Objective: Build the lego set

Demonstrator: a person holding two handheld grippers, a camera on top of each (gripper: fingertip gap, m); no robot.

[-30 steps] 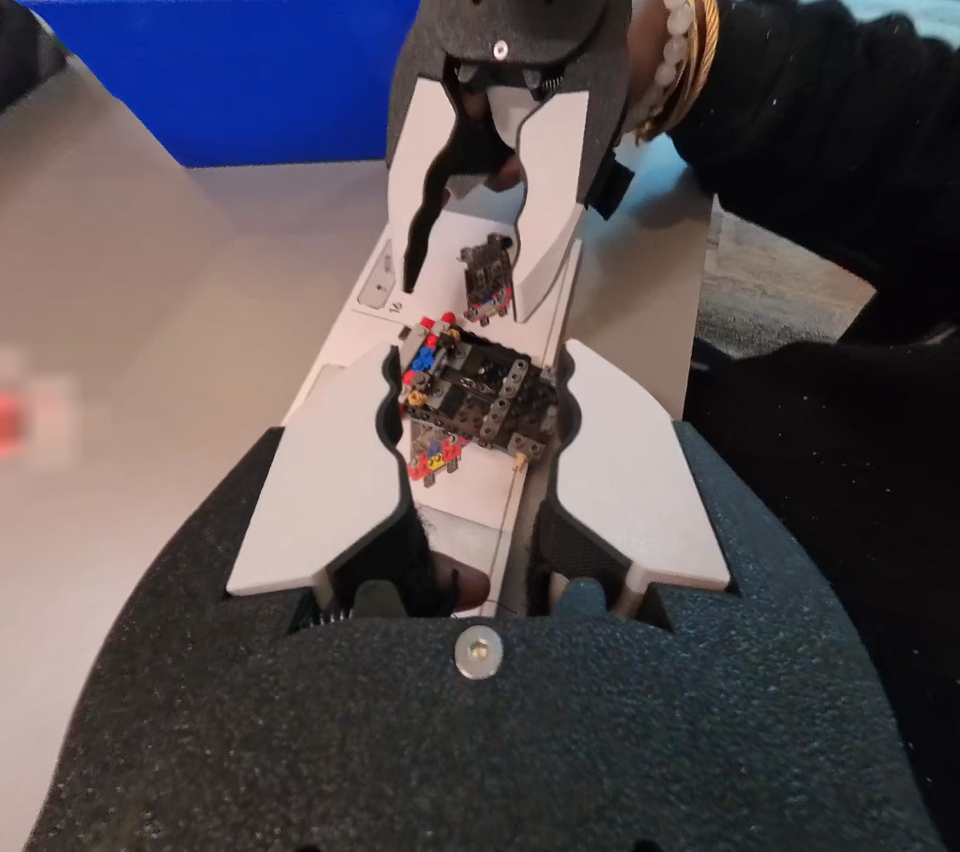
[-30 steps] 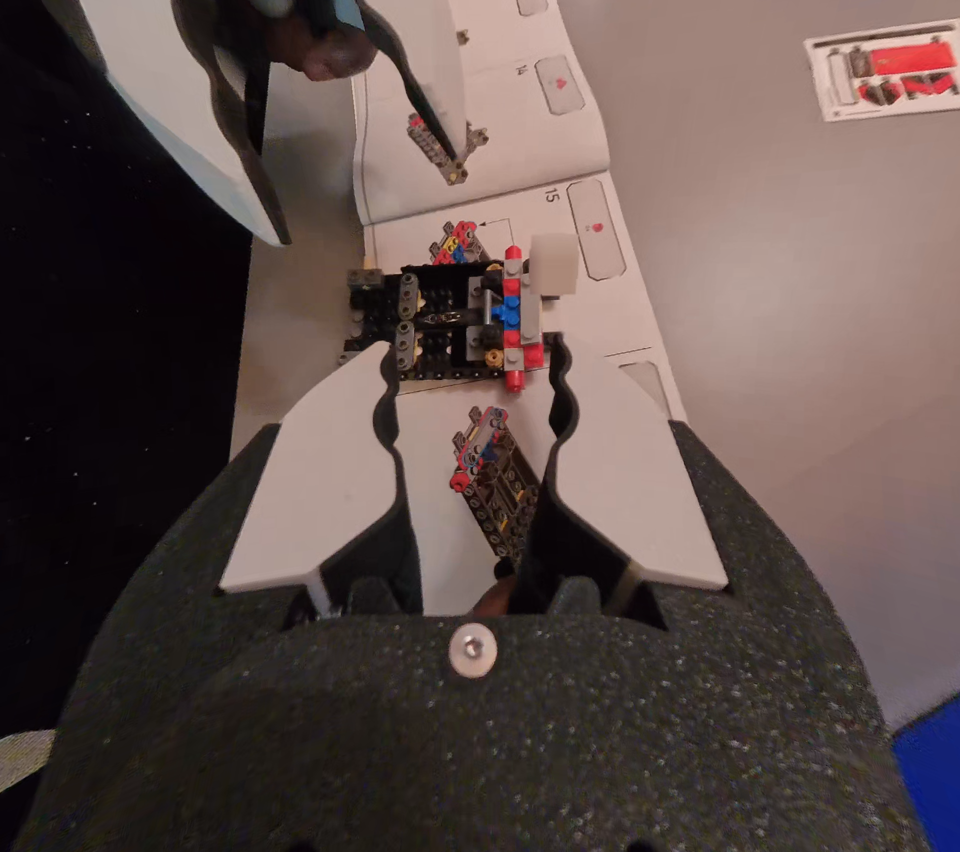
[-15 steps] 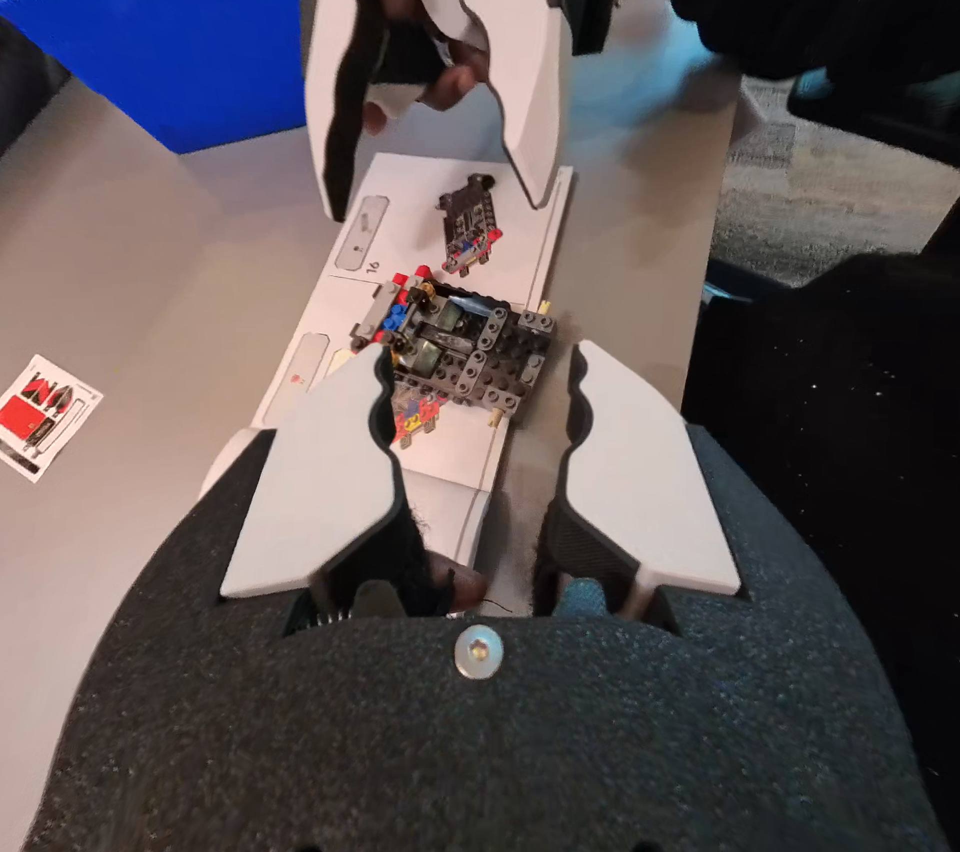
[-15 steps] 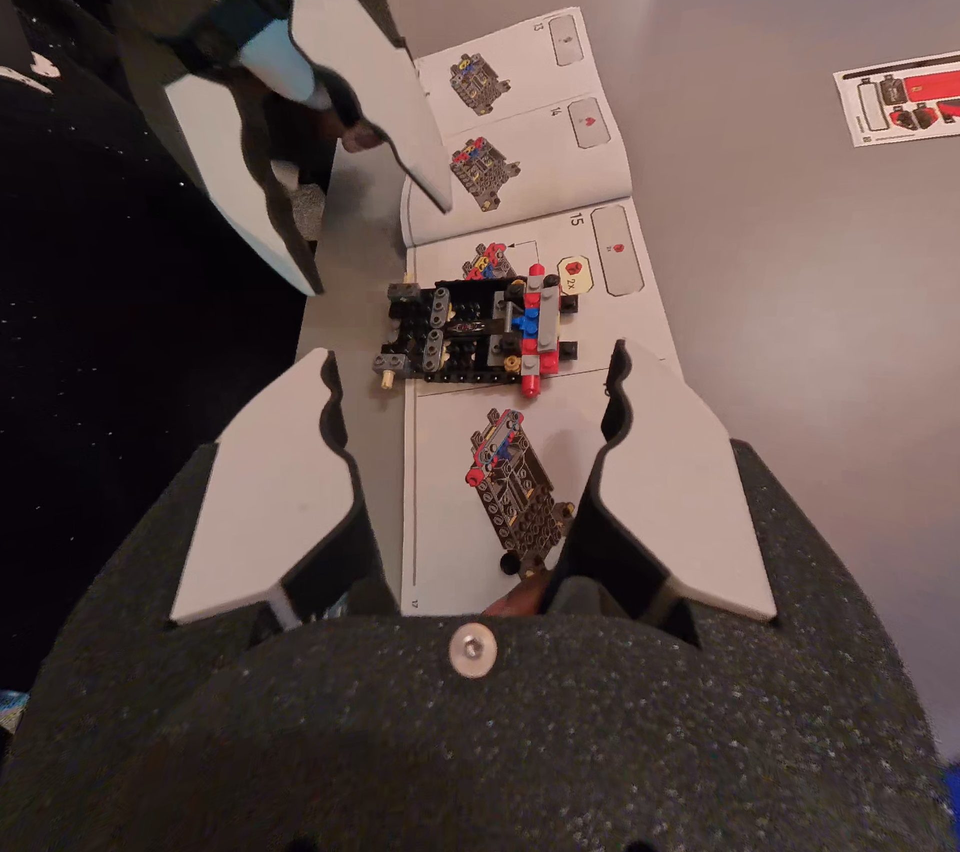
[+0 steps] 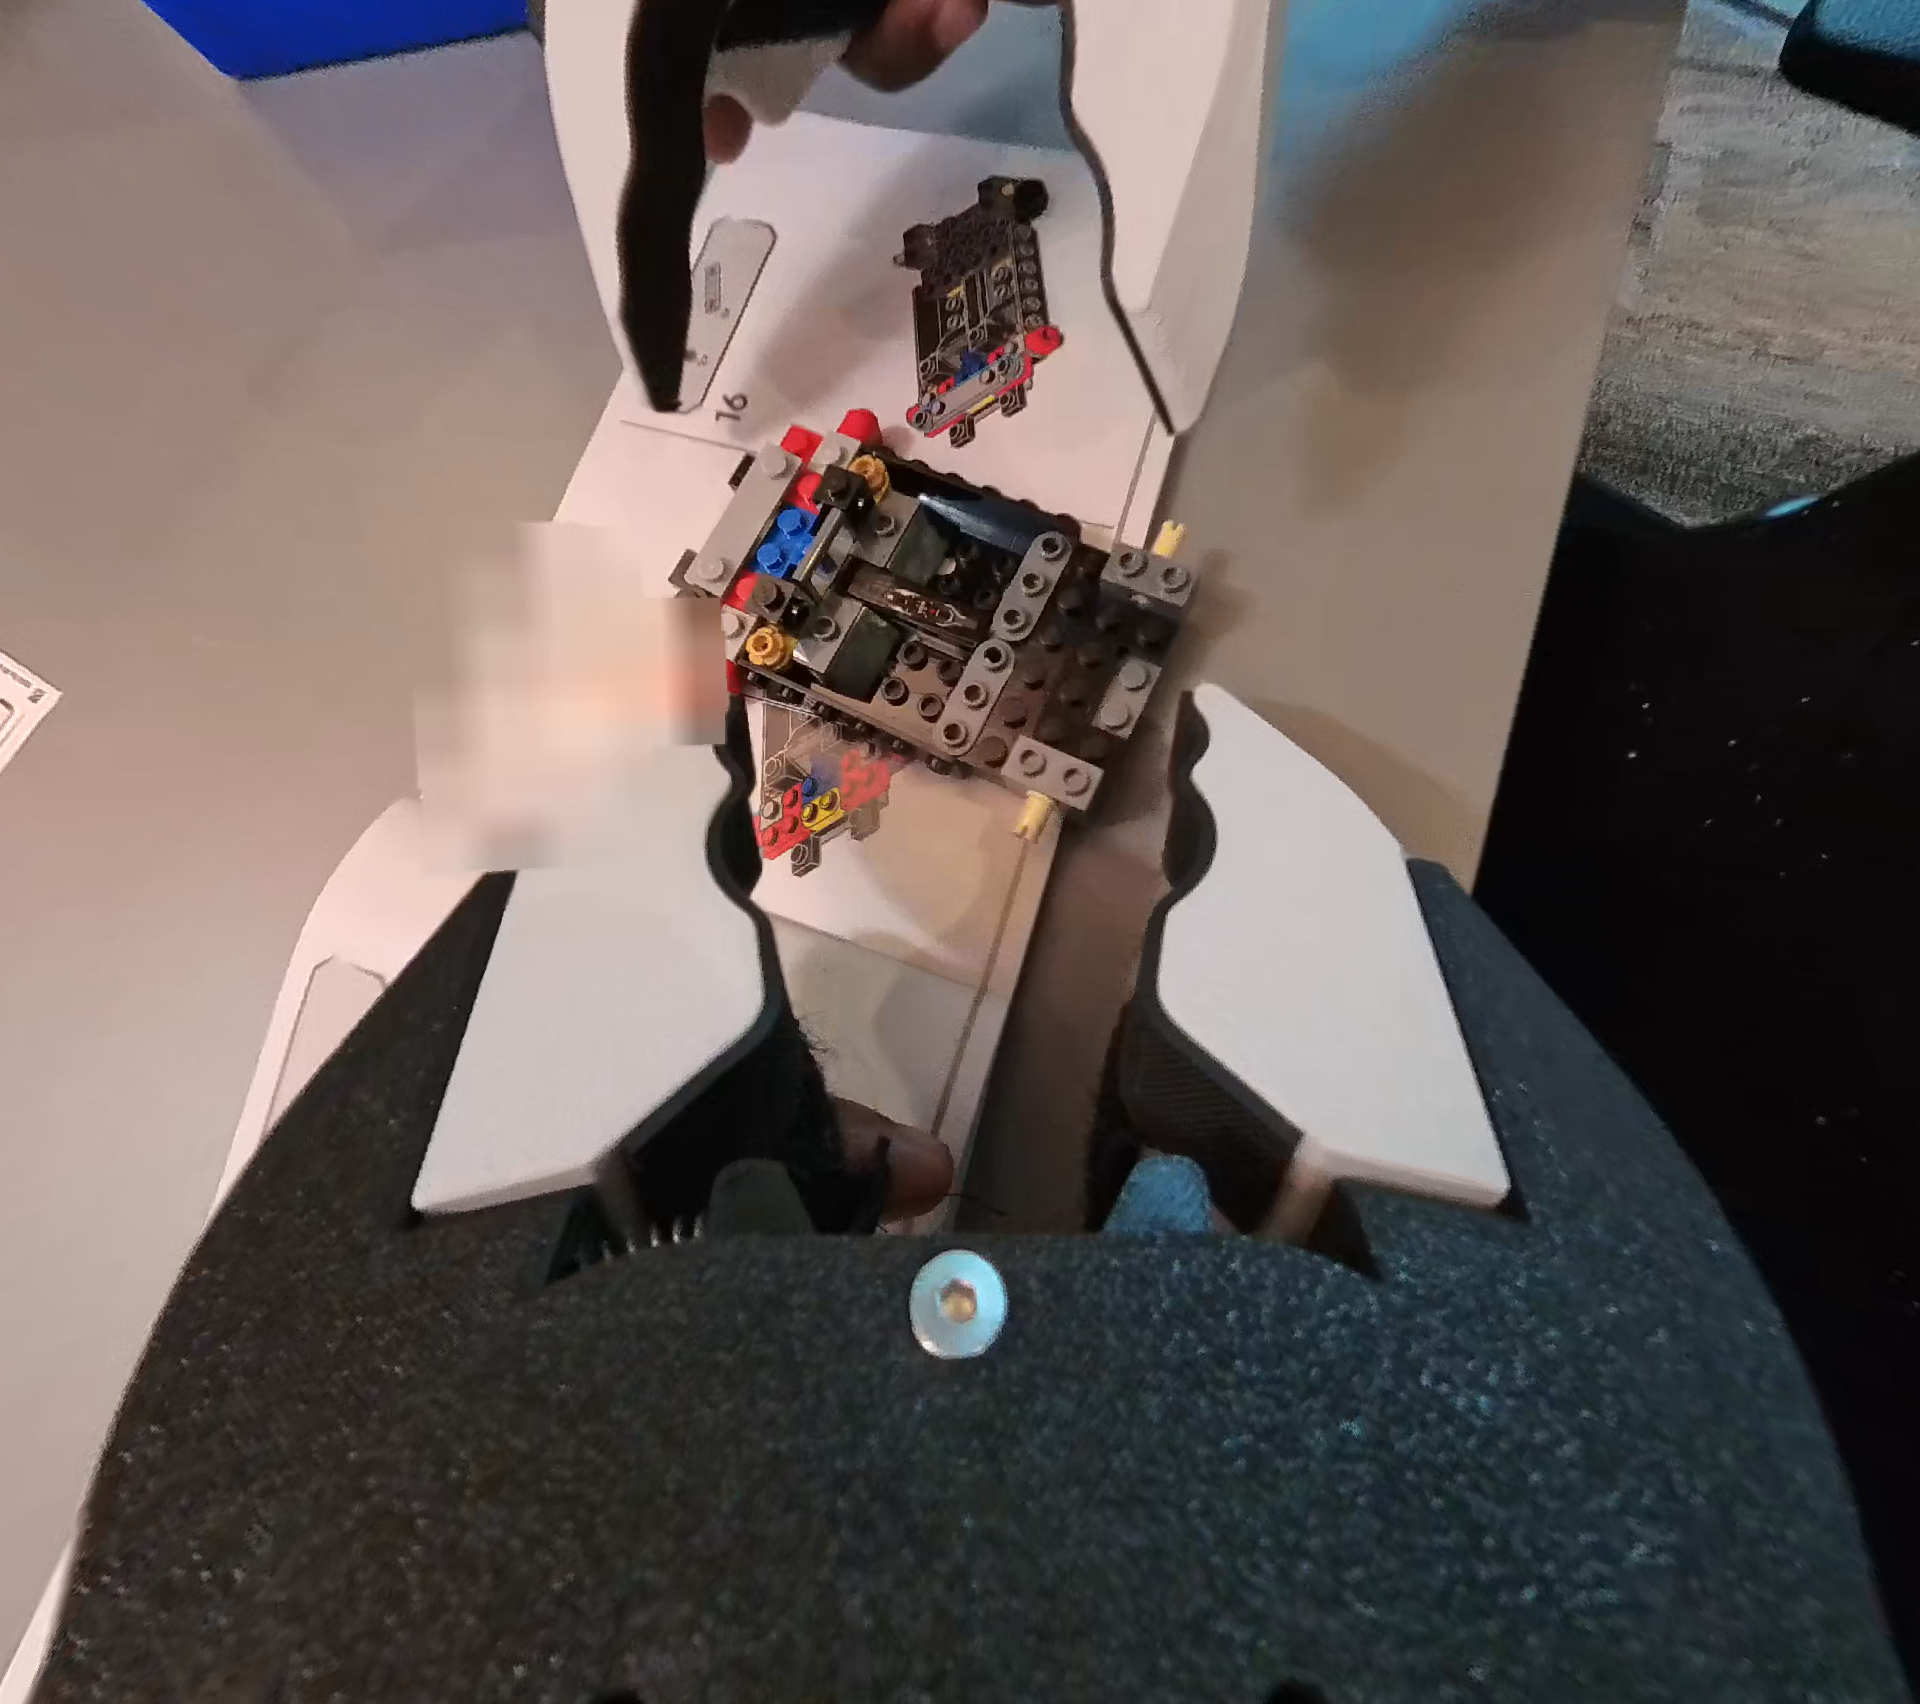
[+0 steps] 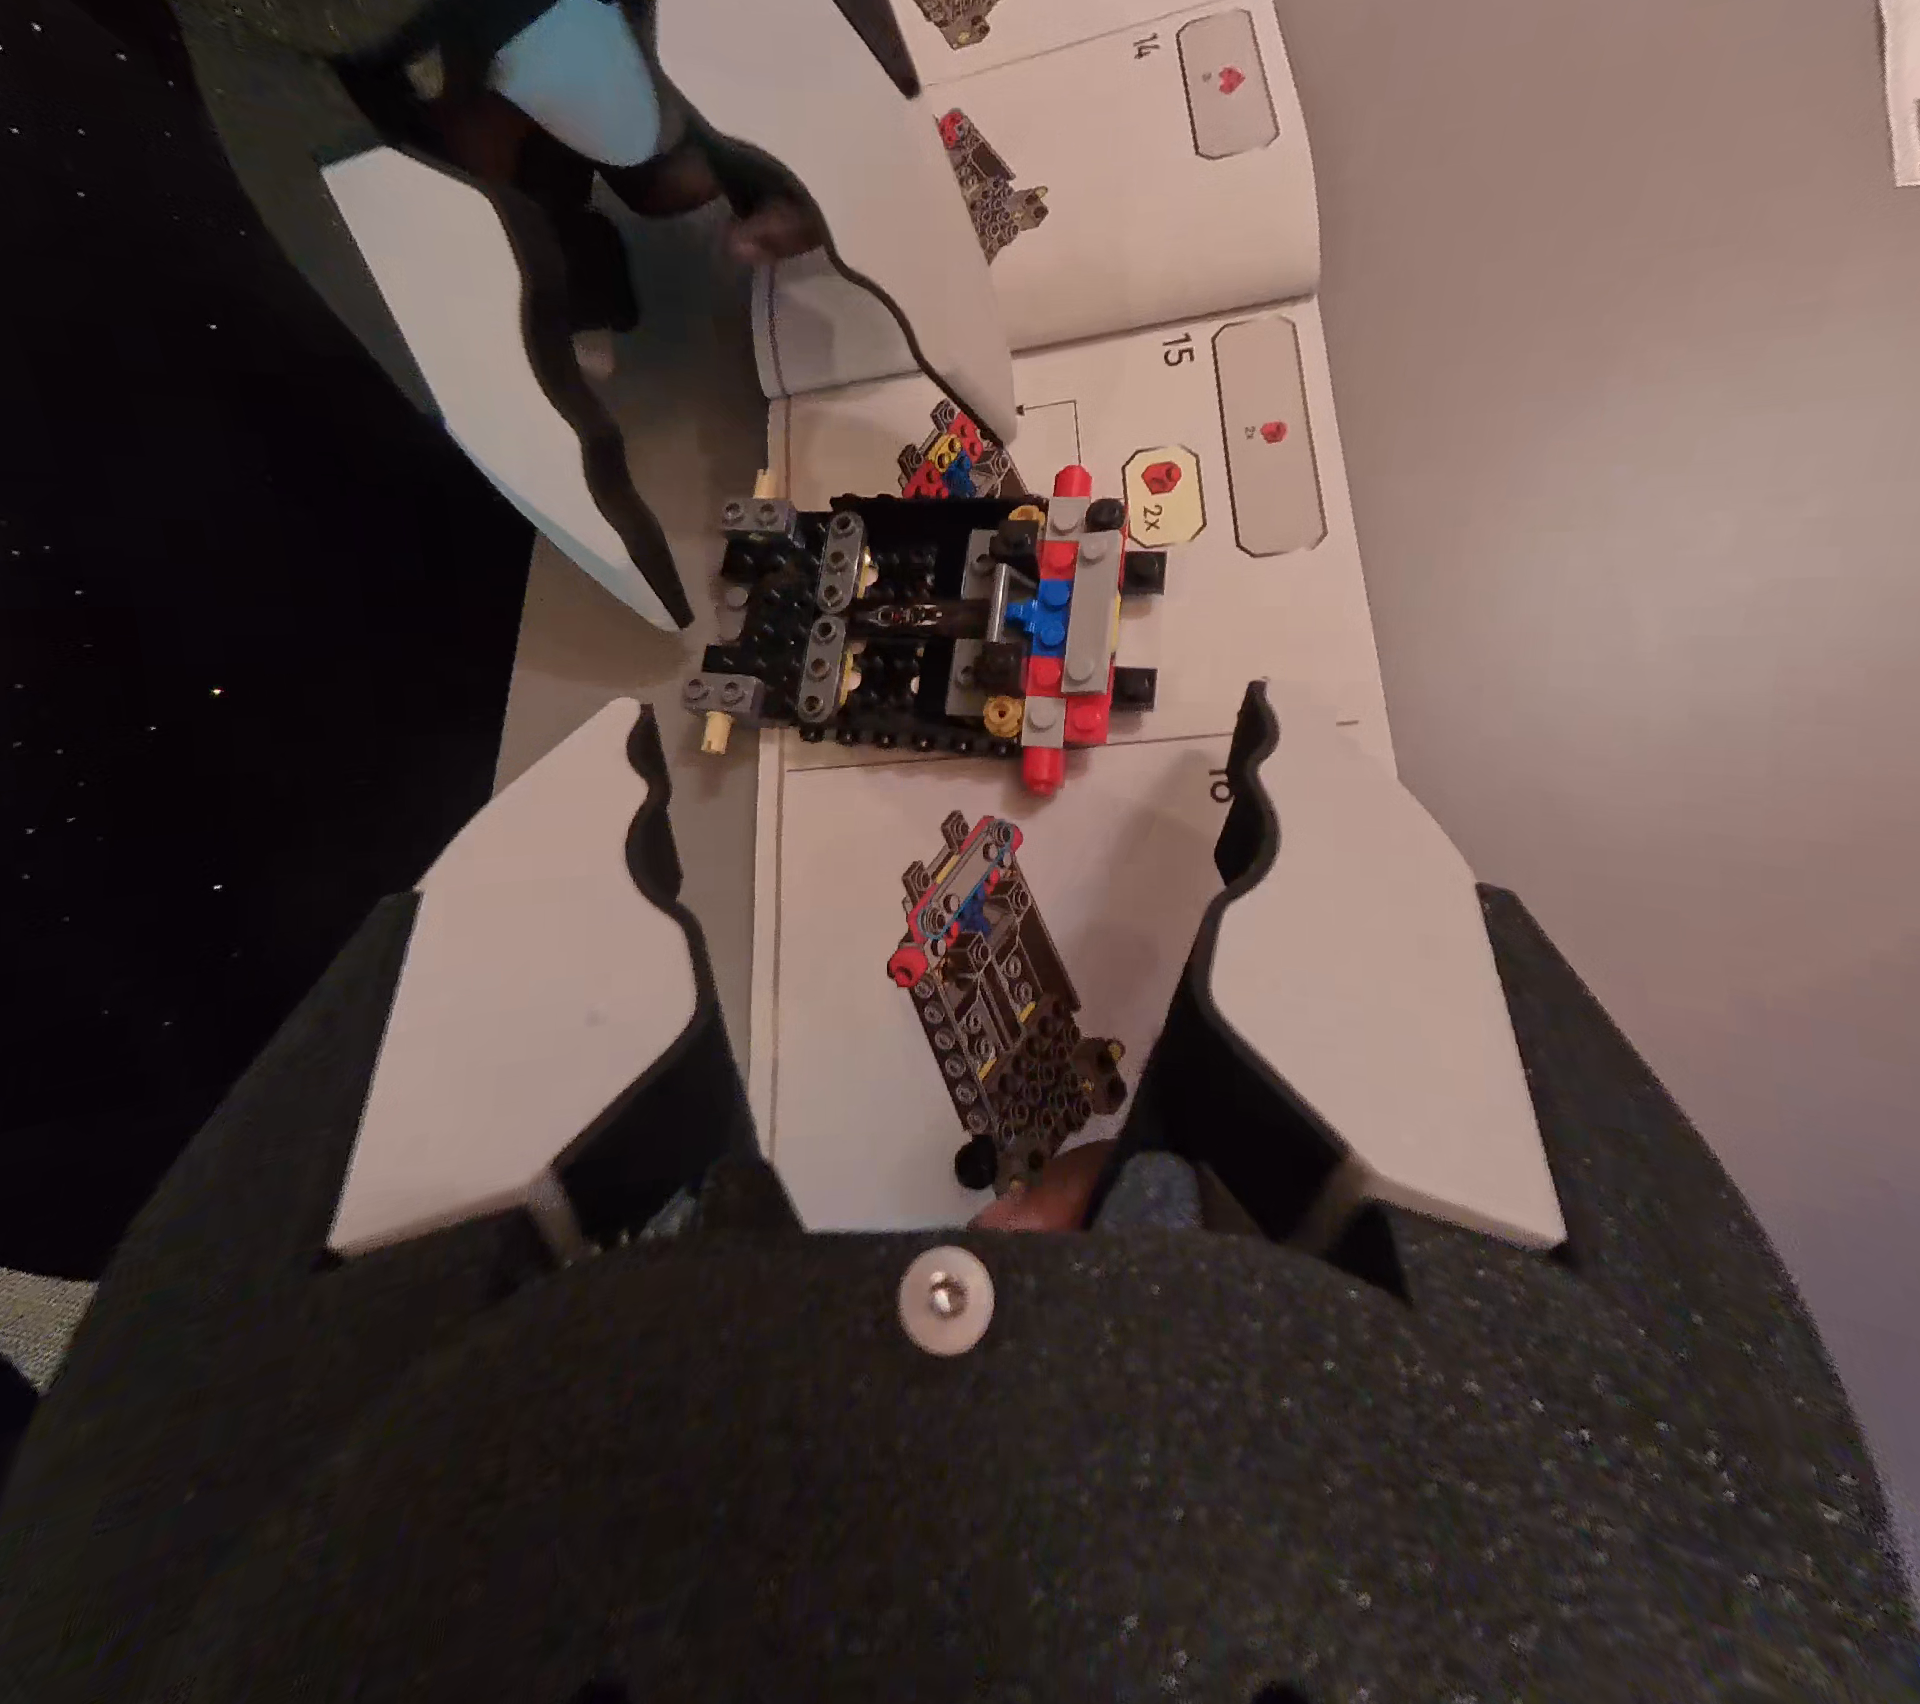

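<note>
Both grippers had closed in on the half-built Lego chassis [image 6: 914, 615] since half a second earlier. It lay flat on the open instruction booklet [image 6: 1278, 241], near the table [image 6: 1610, 511] edge, presumably for comparing against the printed steps. Left gripper [image 5: 956, 781] and right gripper [image 6: 945, 724] both stood spread and empty, flanking the model from opposite sides, probably to steady or lift it.

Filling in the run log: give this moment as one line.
left gripper: open, empty | right gripper: open, empty | lego build: on instruction booklet, between both grippers, ungripped
</note>
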